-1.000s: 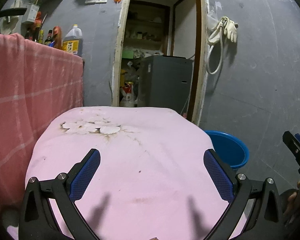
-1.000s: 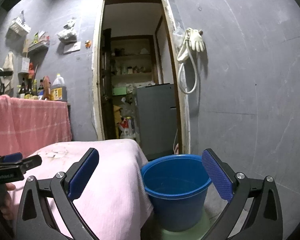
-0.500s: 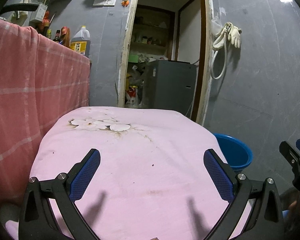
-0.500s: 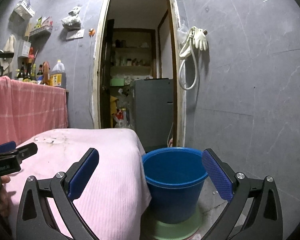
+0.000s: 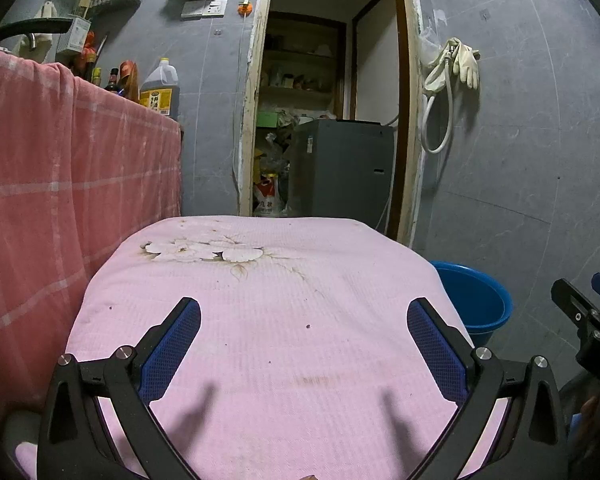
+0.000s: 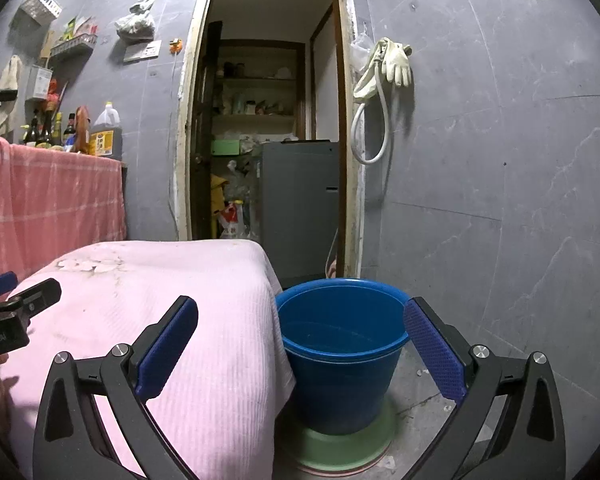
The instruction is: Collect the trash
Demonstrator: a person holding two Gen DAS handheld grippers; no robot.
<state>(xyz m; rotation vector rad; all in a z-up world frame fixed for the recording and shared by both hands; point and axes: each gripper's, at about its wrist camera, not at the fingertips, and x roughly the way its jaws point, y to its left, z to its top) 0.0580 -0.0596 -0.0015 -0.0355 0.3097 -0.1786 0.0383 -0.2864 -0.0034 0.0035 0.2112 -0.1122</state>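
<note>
A blue bucket [image 6: 340, 348] stands on a green lid on the floor, right of a table draped in a pink cloth [image 5: 268, 320]; it also shows in the left wrist view [image 5: 476, 300]. My left gripper [image 5: 300, 352] is open and empty above the pink cloth. My right gripper [image 6: 300, 348] is open and empty, facing the bucket and the cloth's right edge. No loose trash shows on the cloth, only small dark specks [image 5: 308, 326] and a printed flower pattern [image 5: 204, 250].
A counter under a red checked cloth [image 5: 60, 184] stands at the left with bottles and an oil jug [image 5: 160, 88]. An open doorway [image 5: 324, 120] behind shows a grey appliance and shelves. Gloves and a hose [image 6: 384, 80] hang on the grey wall.
Both grippers have dropped slightly and pulled back a little; the views tilted so the table and bucket sit lower and nearer. Both stay open.
</note>
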